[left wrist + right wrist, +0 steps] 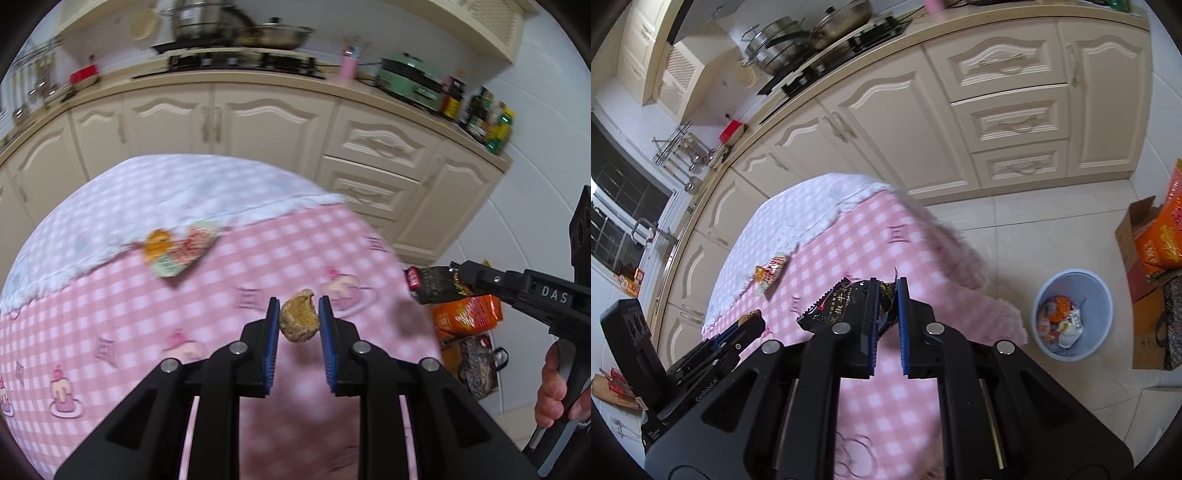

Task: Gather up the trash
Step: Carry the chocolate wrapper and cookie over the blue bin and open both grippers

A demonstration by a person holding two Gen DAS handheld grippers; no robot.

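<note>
My left gripper (298, 308) is shut on a brown crumpled lump of trash (299, 316) and holds it above the pink checked tablecloth (110, 295). My right gripper (886, 291) is shut on a black snack wrapper (834, 302), held over the table's right part; it shows at the right of the left wrist view (432, 288). A colourful wrapper (181, 247) lies on the table near the white cloth; it also shows in the right wrist view (770, 271). A light blue trash bin (1071, 314) with several wrappers inside stands on the floor right of the table.
Cream kitchen cabinets (960, 110) and a stove with pots (240, 33) stand behind the table. A cardboard box (1134, 251) with an orange bag (1163, 236) stands on the floor beside the bin. A green appliance (410, 79) and bottles sit on the counter.
</note>
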